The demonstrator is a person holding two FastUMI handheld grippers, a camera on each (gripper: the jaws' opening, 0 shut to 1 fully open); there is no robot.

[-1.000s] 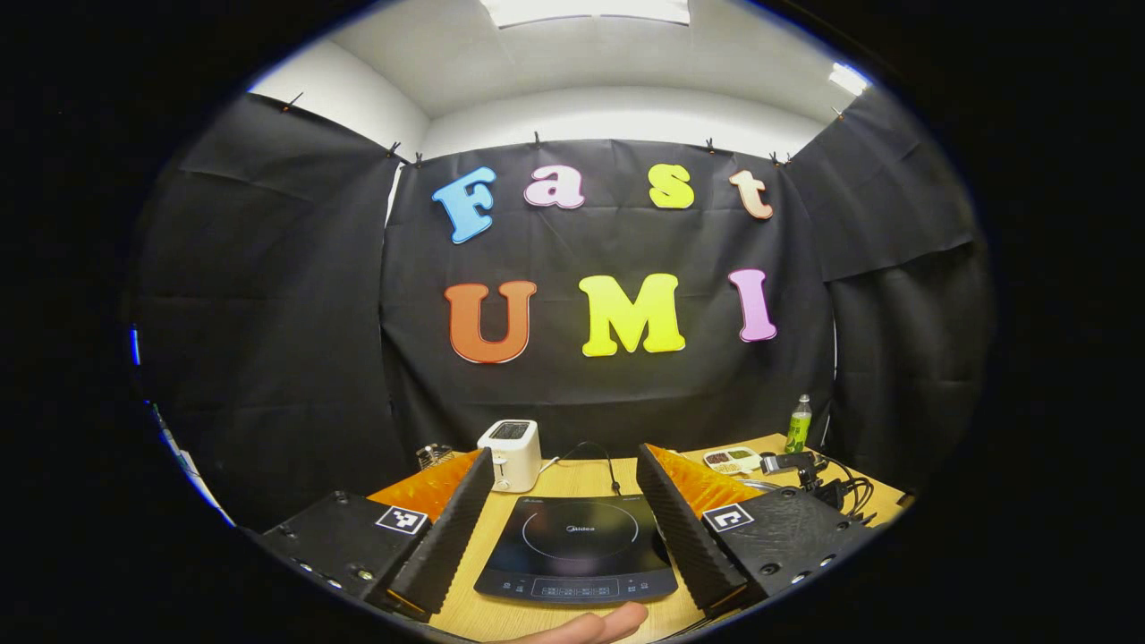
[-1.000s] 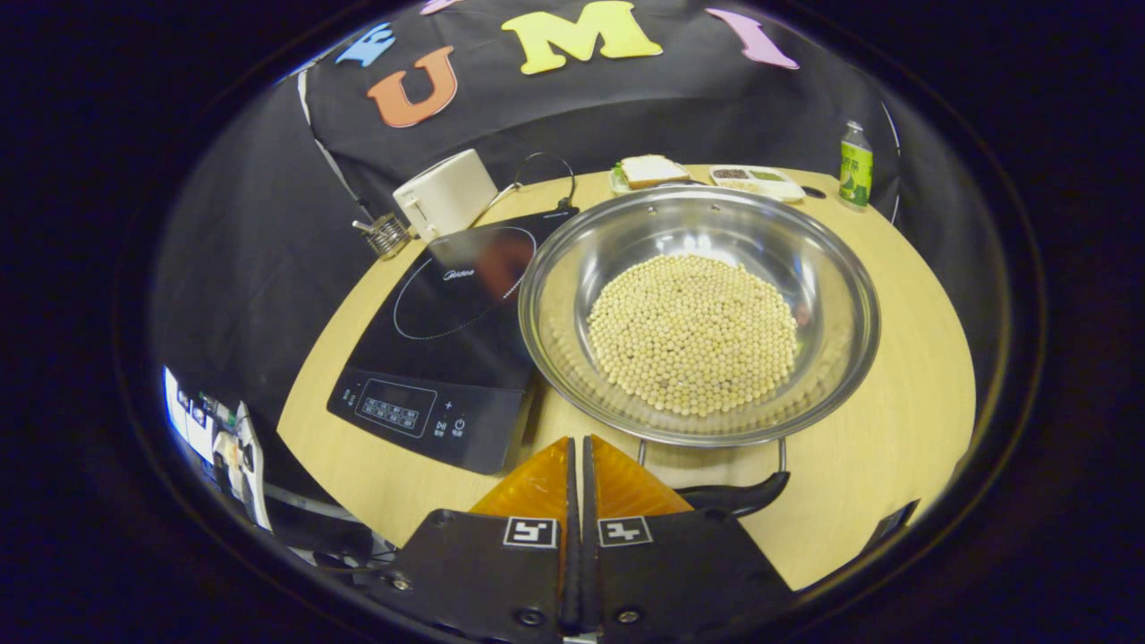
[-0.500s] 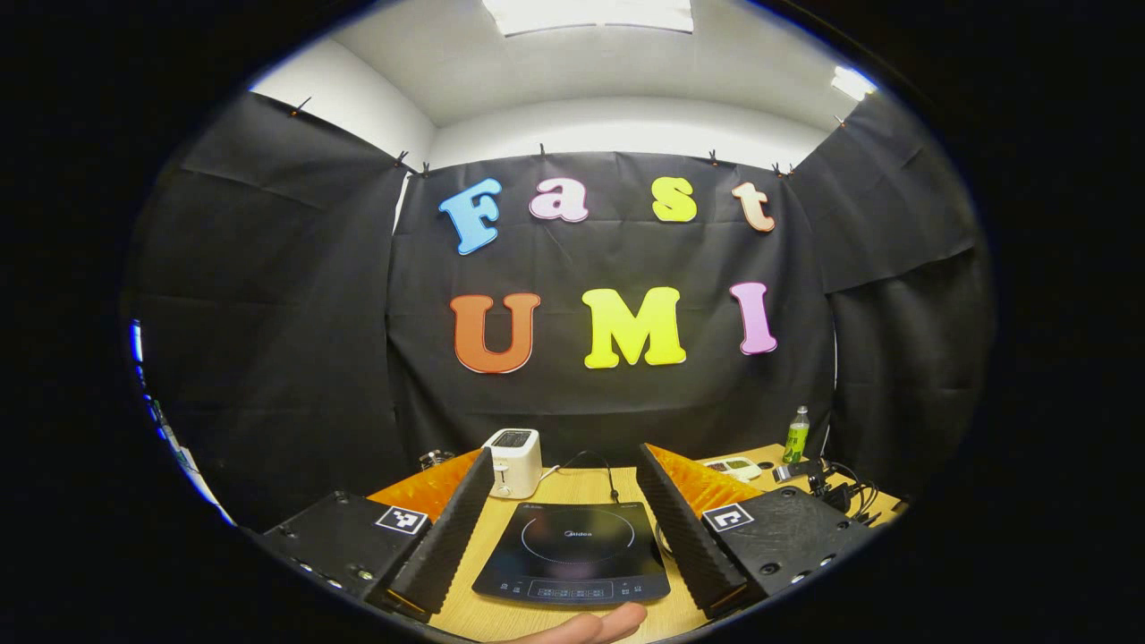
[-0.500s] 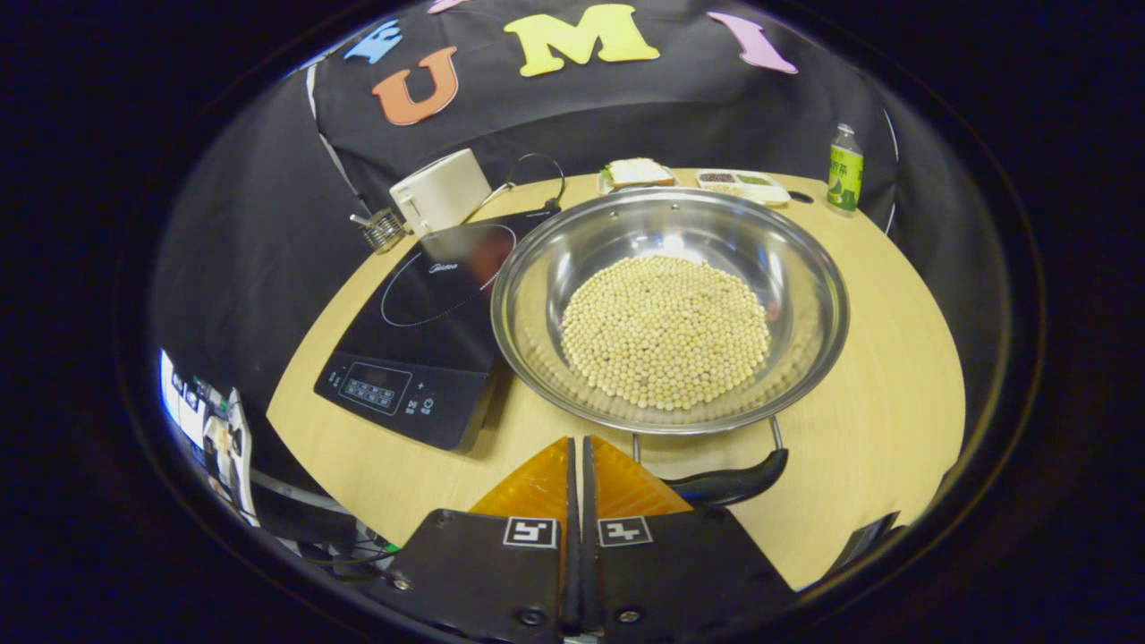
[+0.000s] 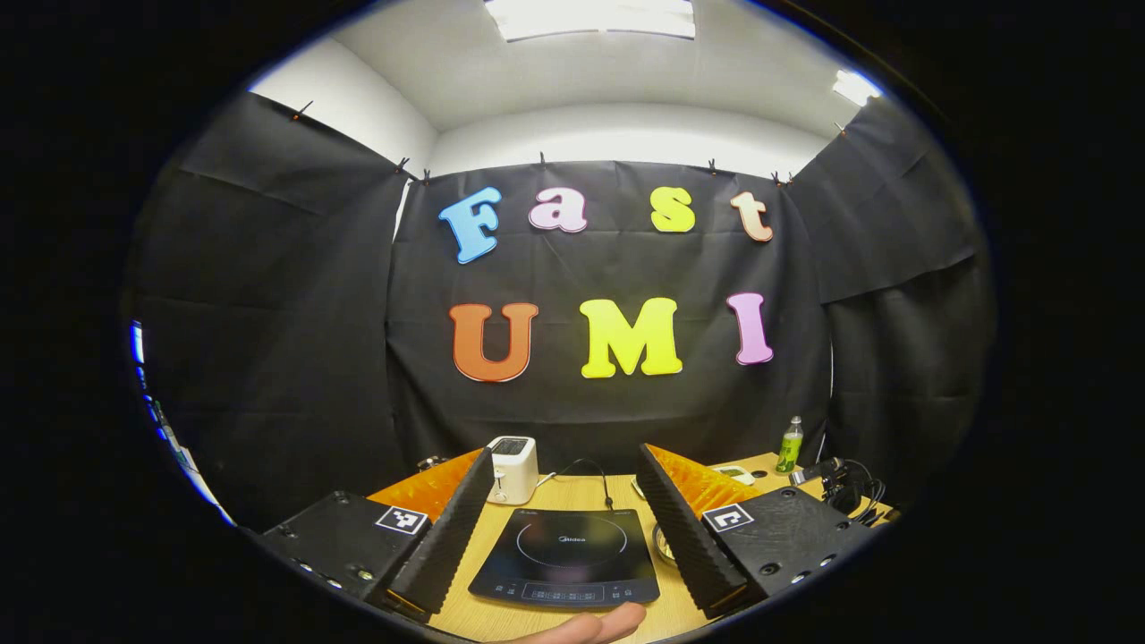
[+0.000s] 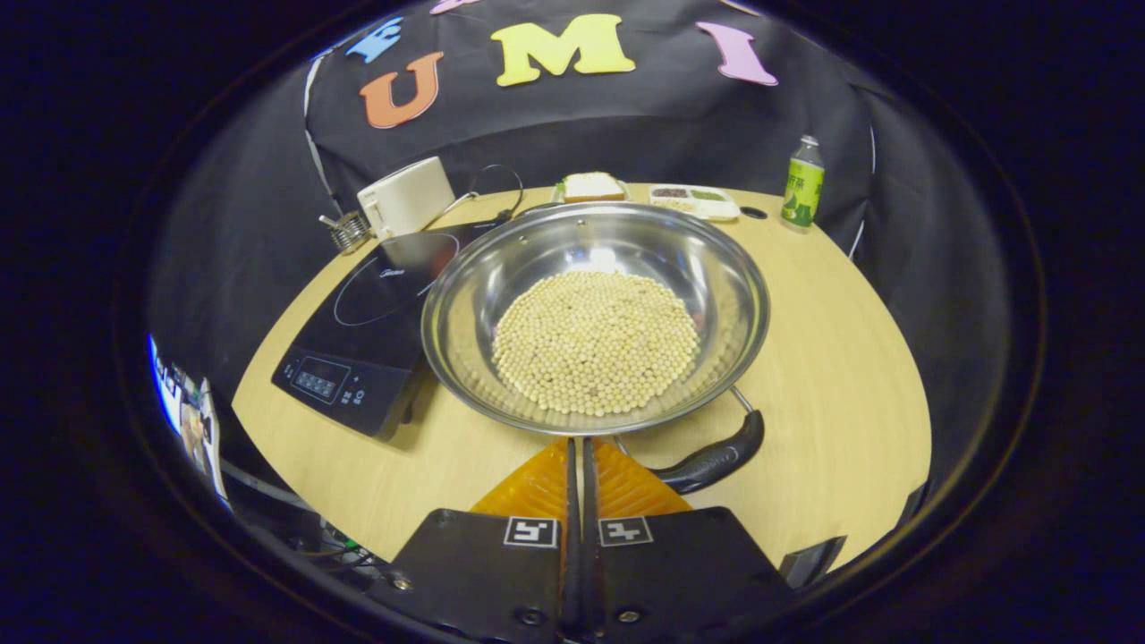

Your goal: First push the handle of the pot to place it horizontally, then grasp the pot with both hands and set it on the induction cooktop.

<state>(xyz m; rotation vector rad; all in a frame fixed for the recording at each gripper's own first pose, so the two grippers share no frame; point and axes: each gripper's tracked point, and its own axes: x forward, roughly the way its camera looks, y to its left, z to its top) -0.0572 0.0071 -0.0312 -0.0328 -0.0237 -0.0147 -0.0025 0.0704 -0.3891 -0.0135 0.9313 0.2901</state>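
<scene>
A wide steel pot (image 6: 595, 317) holding pale round beans rests on the wooden table, to the right of the black induction cooktop (image 6: 367, 317). Its dark handle (image 6: 716, 458) lies at the near rim, slanting up to the right. My right gripper (image 6: 577, 443) is shut, its tips just under the pot's near rim and touching the handle's left end. In the left gripper view my left gripper (image 5: 564, 465) is open, held high and back from the table, with the cooktop (image 5: 565, 555) framed between its fingers. A sliver of the pot (image 5: 662, 543) peeks beside the right finger.
A white toaster (image 6: 404, 197) and a small wire coil (image 6: 343, 234) stand behind the cooktop. At the table's far edge are a plate with a sandwich (image 6: 590, 187), a snack tray (image 6: 694, 199) and a green bottle (image 6: 802, 182). A fingertip (image 5: 586, 624) shows at the bottom of the left gripper view.
The pot has turned: its handle swung from straight across the near rim to slanting right. The right gripper view shifted so pot and cooktop sit further left. The left gripper pulled back.
</scene>
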